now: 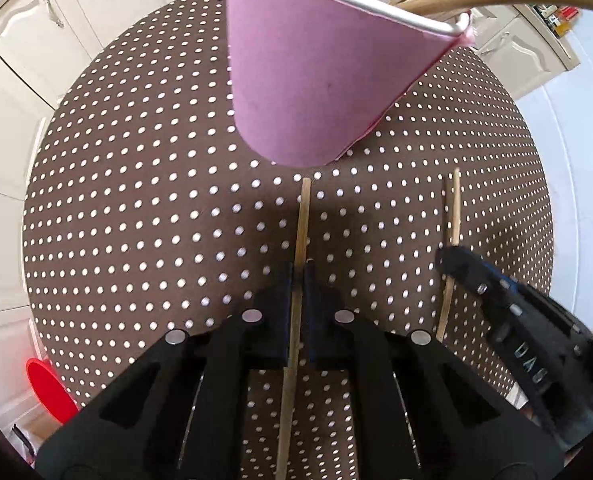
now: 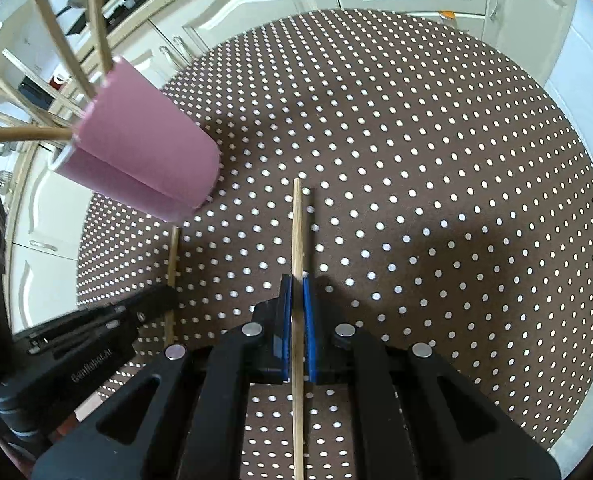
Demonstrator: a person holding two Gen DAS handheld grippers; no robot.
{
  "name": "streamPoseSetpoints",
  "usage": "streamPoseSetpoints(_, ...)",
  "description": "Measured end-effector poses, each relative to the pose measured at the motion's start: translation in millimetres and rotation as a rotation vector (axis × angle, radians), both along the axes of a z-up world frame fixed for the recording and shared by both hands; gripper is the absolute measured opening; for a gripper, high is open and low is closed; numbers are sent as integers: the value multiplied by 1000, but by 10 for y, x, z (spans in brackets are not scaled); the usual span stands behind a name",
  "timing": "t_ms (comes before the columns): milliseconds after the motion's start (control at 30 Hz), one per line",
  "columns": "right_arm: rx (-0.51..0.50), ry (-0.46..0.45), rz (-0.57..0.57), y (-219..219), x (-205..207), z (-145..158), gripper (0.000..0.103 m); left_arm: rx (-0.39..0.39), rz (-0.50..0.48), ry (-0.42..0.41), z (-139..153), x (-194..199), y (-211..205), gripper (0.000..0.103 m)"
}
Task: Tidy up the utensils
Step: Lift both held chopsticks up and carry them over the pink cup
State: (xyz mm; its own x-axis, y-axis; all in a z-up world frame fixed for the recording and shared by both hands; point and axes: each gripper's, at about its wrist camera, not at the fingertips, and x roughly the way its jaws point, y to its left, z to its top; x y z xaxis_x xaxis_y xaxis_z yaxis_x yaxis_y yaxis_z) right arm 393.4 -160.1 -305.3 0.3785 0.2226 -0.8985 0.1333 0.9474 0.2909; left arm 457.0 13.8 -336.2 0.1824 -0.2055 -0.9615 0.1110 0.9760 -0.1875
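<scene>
Over dotted tablecloth [image 1: 136, 200], each tool [image 1: 298, 276] [image 2: 297, 292] pinches a chopstick [image 1: 302, 224] [image 2: 297, 232].

One pink cup [image 2: 144, 152] on dotted worktop [image 2: 416, 160]. Two chopsticks outside cup, one [image 1: 302, 232] in left gripper [image 1: 298, 276], one [image 2: 297, 232] in right gripper [image 2: 297, 292]. Two grippers. Sticks [image 2: 56, 48] inside cup: several, exact count unclear. One red item [image 1: 48, 388] beyond worktop edge.

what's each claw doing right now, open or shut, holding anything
Left claw: shut on a wooden stick.
Right claw: shut on another wooden stick.
</scene>
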Motion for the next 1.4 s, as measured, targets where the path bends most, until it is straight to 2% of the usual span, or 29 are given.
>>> streamPoseSetpoints(300, 18, -123, -27, -25, -158, 478, 5, 4, 42, -91, 374, -279, 389, 6)
streamPoseSetpoints(400, 20, -178, -34, -74, -249, 707, 5, -32, 53, -135, 553, -466, 452, 6)
streamPoseSetpoints(567, 47, -260, -64, -153, -339, 1063, 5, -77, 100, -220, 960, -532, 639, 6)
streamPoseSetpoints(733, 40, -347, -72, -201, -388, 1426, 5, -109, 151, -290, 1229, -536, 860, 6)
streamPoseSetpoints(1100, 65, -464, -92, -307, -353, 1830, 5, -135, 176, -410, 1608, -567, 853, 6)
streamPoseSetpoints(1200, 63, -486, -94, -319, -343, 1902, 5, -139, 155, -406, 1597, -570, 827, 6)
streamPoseSetpoints(1267, 61, -485, -94, -326, -334, 1896, 5, -139, 128, -363, 1493, -540, 802, 7)
streamPoseSetpoints(1400, 51, -429, -97, -330, -330, 1719, 5, -134, 118, -246, 1175, -488, 762, 7)
